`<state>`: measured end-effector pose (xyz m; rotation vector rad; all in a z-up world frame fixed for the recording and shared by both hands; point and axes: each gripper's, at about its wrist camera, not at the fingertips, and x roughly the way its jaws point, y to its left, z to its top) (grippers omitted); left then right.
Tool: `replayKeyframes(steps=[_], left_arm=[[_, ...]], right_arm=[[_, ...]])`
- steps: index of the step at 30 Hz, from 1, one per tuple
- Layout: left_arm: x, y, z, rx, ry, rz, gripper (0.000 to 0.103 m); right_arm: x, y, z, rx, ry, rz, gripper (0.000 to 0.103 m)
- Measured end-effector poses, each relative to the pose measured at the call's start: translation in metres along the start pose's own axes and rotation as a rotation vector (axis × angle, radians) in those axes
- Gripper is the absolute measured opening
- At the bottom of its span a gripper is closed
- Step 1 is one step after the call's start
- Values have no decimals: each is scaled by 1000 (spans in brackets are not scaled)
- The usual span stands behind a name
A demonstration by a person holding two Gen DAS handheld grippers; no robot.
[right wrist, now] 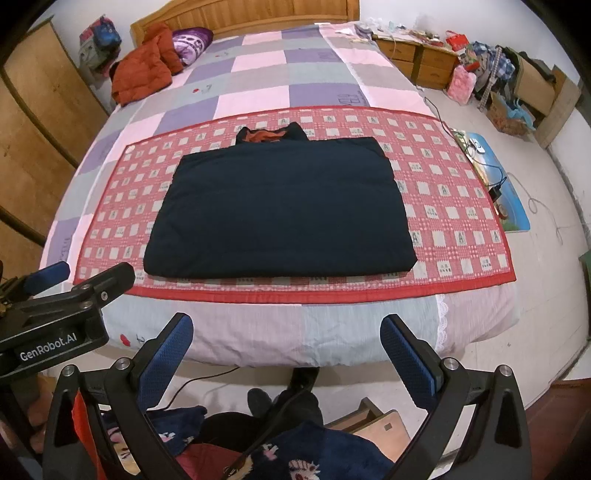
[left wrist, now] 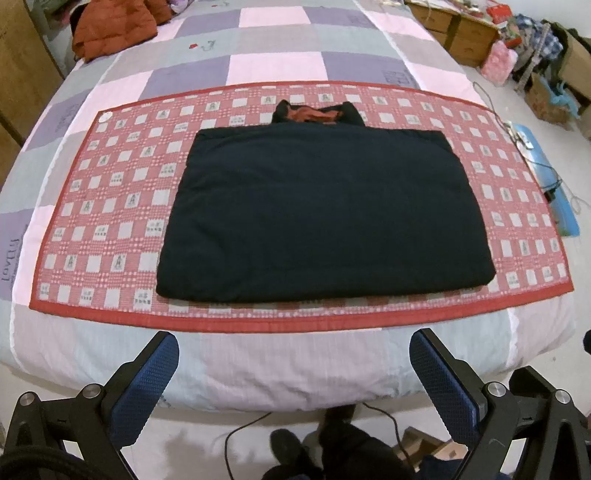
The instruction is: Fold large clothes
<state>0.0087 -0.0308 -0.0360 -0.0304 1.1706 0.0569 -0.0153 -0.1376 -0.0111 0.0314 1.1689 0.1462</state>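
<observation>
The dark navy padded jacket [left wrist: 325, 210] lies folded into a rectangle on the red checked mat [left wrist: 110, 206]. Both tools, left tool [left wrist: 293, 373] and right tool [right wrist: 286, 354], hover wide and empty near the bed's edge; next likely halve it again.

Your left gripper [left wrist: 294, 363] hangs off the foot of the bed [left wrist: 258, 365], its two blue-padded fingers [left wrist: 147, 384] spread wide with nothing between them. Ahead of you, a dark jacket [left wrist: 321, 210] lies folded into a neat rectangle on a red checked mat [left wrist: 110, 192], its collar with orange lining [left wrist: 314, 113] poking out at the far edge. The mat rests across a pink, purple and grey patchwork quilt [left wrist: 273, 66]. An orange coat [left wrist: 110, 29] sits bunched at the far left corner of the bed. To your right, a cable [left wrist: 532, 147] trails over a blue floor mat [left wrist: 554, 184], with wooden drawers [left wrist: 458, 33] and clutter beyond. Below the gripper, dark shoes [left wrist: 288, 443] stand on the floor.
</observation>
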Motion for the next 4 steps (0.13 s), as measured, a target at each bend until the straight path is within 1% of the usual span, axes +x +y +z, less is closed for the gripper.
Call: replayKeyframes(steps=[4], left_arm=[[-1,0,0,2,-2,-12,103]], right_arm=[[0,-2,0,-4,-1,1,103]])
